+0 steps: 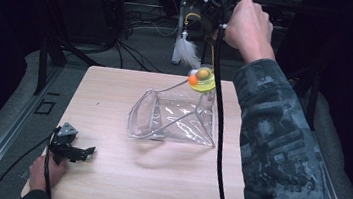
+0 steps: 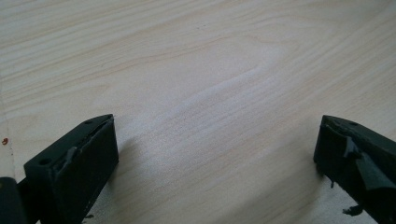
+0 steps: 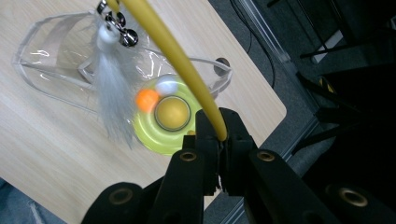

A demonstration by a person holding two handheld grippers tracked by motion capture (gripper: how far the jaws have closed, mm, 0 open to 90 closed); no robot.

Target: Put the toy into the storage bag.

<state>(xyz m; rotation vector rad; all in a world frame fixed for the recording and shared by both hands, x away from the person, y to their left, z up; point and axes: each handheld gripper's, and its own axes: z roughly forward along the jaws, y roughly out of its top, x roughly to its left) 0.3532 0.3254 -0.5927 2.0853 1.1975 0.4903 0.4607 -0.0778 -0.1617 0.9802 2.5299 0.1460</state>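
So over on the left, the left gripper [image 1: 79,152] is just parked on the pale wooden table [image 1: 104,182], jaws spread wide with nothing between them. Mid-table sits a clear plastic zip pouch [image 1: 174,119], mouth gaping. Up at the right, the right gripper [image 3: 219,140] is clamped tight on a thin yellow wand [image 3: 173,46], dangling a white feather [image 3: 114,93] with little bells above a yellow-green disc toy [image 3: 161,128]. My guess: it's being lifted out or dropped in; either way, next needs careful aiming over that opening.
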